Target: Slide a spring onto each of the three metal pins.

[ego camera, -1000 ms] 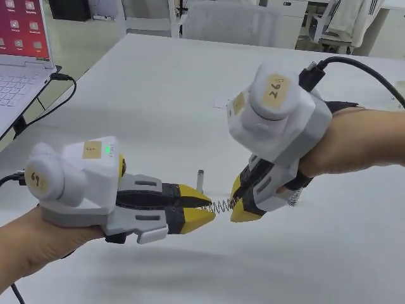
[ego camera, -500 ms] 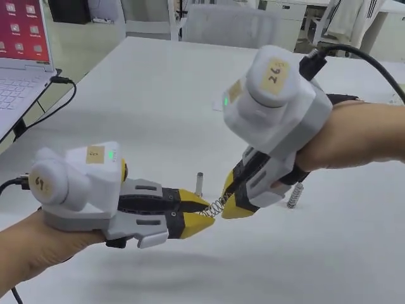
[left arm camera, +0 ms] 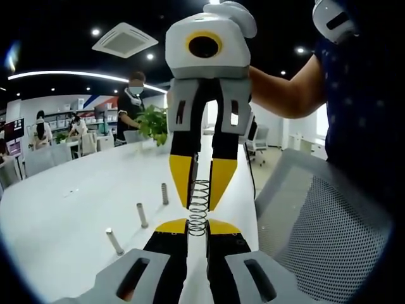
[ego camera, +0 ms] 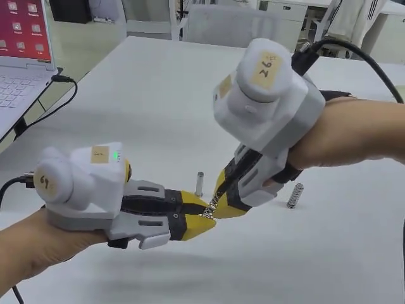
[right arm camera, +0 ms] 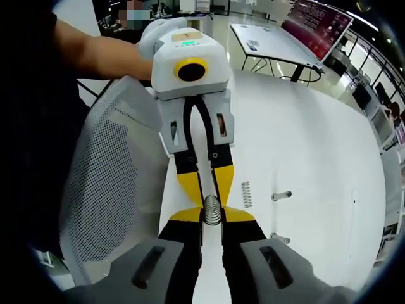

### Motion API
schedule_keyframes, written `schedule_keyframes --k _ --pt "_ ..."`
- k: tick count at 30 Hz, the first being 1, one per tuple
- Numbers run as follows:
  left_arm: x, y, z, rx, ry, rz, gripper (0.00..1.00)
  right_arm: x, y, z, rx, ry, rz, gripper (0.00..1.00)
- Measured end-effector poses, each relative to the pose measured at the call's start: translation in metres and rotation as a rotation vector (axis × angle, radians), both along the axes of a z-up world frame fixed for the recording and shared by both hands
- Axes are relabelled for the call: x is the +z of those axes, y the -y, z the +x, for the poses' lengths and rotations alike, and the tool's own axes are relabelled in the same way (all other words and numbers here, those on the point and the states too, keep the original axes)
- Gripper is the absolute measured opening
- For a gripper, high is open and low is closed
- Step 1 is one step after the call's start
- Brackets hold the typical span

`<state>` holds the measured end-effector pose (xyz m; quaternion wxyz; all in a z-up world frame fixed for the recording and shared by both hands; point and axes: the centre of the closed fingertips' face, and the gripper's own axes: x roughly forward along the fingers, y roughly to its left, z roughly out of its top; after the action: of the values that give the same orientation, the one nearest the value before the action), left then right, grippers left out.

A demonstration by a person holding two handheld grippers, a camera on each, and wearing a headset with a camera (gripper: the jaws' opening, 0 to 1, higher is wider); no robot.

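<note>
While jaws pinch spring (ego camera: 211, 204), pin (ego camera: 200, 182) stands near.

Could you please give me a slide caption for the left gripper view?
Left tongs and right tongs grip one spring between them, pins nearby.

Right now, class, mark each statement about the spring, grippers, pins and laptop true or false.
1. The left gripper and the right gripper both grip one spring. True.
2. That spring rests on the table. False: it is held above it.
3. Three pins stand upright on the table. True.
4. The laptop is closed. False: it is open, with its screen lit.
</note>
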<state>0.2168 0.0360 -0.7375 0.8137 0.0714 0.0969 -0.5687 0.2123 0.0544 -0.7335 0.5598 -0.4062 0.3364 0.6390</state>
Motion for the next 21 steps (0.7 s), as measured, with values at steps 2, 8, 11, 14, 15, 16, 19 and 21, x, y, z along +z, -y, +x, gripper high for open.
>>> schedule_keyframes --k 2,8,11,14,15,16,19,21 --pt "-0.0003 -0.0003 -0.0006 -0.001 -0.002 -0.001 0.02 0.0 -0.0007 -0.0009 0.002 0.0 -0.001 0.08" --pt "-0.002 0.0 -0.0009 -0.002 -0.006 0.004 0.02 -0.0015 -0.0015 -0.0013 0.008 0.0 -0.01 0.08" --pt "-0.0029 -0.0003 -0.0013 -0.004 -0.008 0.005 0.02 -0.0024 -0.0011 -0.0017 0.009 -0.001 -0.013 0.08" --pt "-0.0032 -0.0005 -0.0011 -0.004 -0.009 0.002 0.03 -0.0029 -0.0006 -0.0017 0.008 -0.003 -0.015 0.08" --pt "-0.0032 -0.0005 -0.0011 -0.004 -0.011 0.001 0.03 -0.003 -0.0004 -0.0017 0.009 -0.003 -0.016 0.08" --pt "-0.0033 -0.0004 -0.0009 -0.004 -0.012 0.001 0.03 -0.0033 0.0 -0.0017 0.009 -0.003 -0.019 0.08" --pt "-0.0037 -0.0006 -0.0002 -0.004 -0.015 0.002 0.03 -0.0038 0.0005 -0.0013 0.01 -0.004 -0.023 0.08" --pt "-0.0042 -0.0012 0.0002 -0.003 -0.013 0.006 0.04 -0.0037 0.0006 -0.0009 0.009 -0.004 -0.023 0.08"
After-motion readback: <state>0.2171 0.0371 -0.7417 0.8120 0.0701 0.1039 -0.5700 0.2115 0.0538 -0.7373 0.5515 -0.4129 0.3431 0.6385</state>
